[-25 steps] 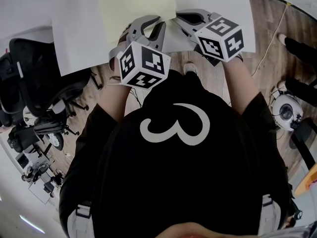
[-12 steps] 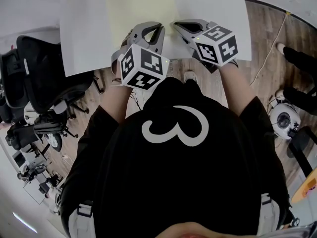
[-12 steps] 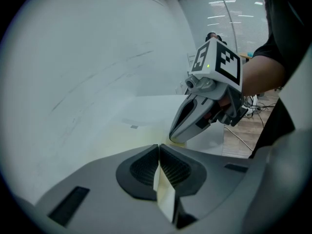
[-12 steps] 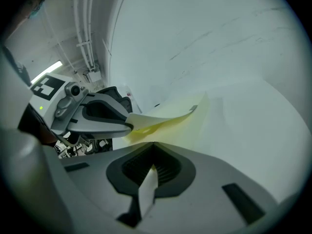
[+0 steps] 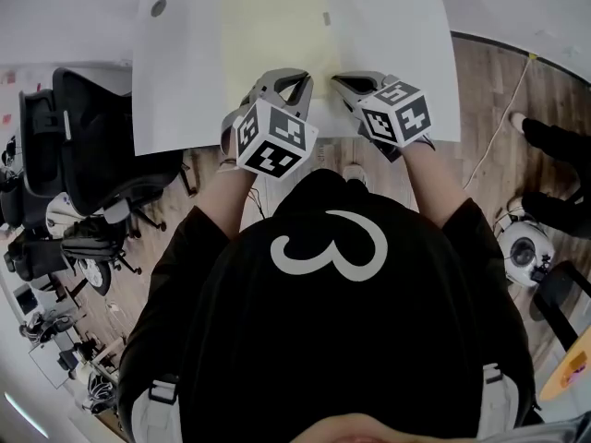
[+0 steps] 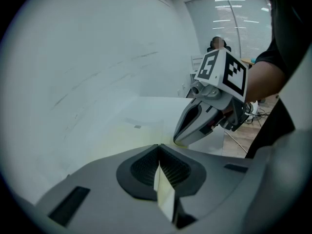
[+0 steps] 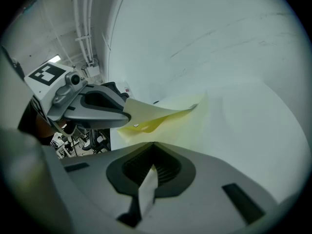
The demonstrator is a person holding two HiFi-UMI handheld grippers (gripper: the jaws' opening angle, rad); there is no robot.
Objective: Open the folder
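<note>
A pale yellow folder point(image 5: 272, 26) lies on the white table point(image 5: 397, 26), its near edge at the table's front. My left gripper point(image 5: 284, 77) is shut on the folder's top cover; a thin yellowish sheet point(image 6: 165, 191) shows between its jaws point(image 6: 158, 149). In the right gripper view that cover point(image 7: 161, 112) curls up off the table, held by the left gripper point(image 7: 127, 117). My right gripper point(image 5: 340, 81) sits just to the right at the same edge, shut on a pale lower sheet point(image 7: 146, 189). In the left gripper view its tips point(image 6: 178, 140) rest low on the folder.
A black office chair point(image 5: 92, 146) stands left of the table's front edge. A round grommet point(image 5: 158, 7) sits in the tabletop at the left. Someone's dark shoes point(image 5: 554, 141) and a cable point(image 5: 499, 109) are on the wooden floor at the right.
The left gripper has risen a little with the cover edge in it. The right gripper has stayed at the folder's near edge. The head view has tilted, so the table sits lower in frame.
</note>
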